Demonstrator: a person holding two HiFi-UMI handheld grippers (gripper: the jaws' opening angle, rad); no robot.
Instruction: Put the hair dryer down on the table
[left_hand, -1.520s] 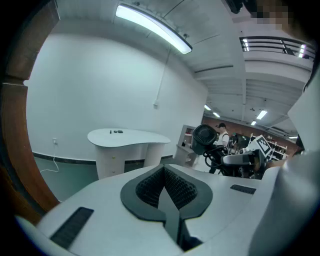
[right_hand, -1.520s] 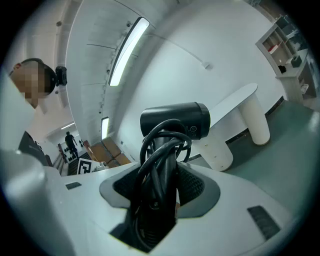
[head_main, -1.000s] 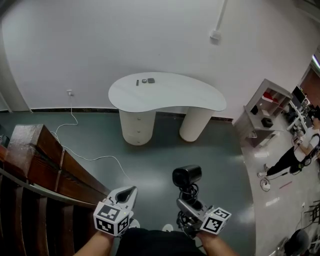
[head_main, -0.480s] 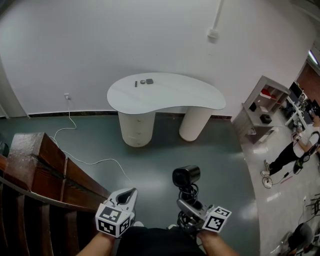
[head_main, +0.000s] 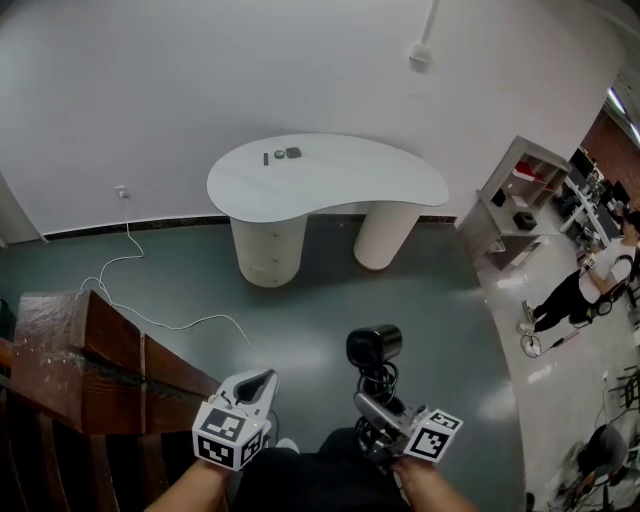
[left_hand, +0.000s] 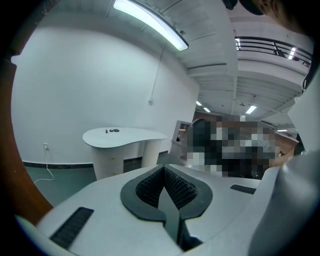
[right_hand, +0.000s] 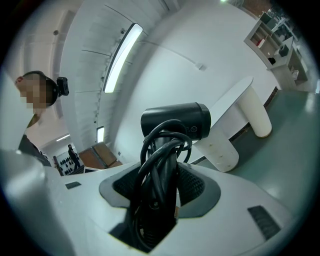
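The left gripper (head_main: 257, 383), low at the left, has its jaws pressed together on nothing. Just right of it, the right gripper (head_main: 373, 403) clamps the handle of a black hair dryer (head_main: 374, 346) wrapped in its black cord (right_hand: 159, 165), barrel uppermost. The dryer hangs over the grey floor, well short of the white kidney-shaped table (head_main: 340, 188), which carries small dark items (head_main: 281, 155), perhaps gadgets.

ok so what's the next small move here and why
Probably carry it forward toward the white table without loosening the grip. The right tongs are closed on the handle of the hair dryer, but the table stands well off across the floor, out of reach, so letting go here would likely drop it.
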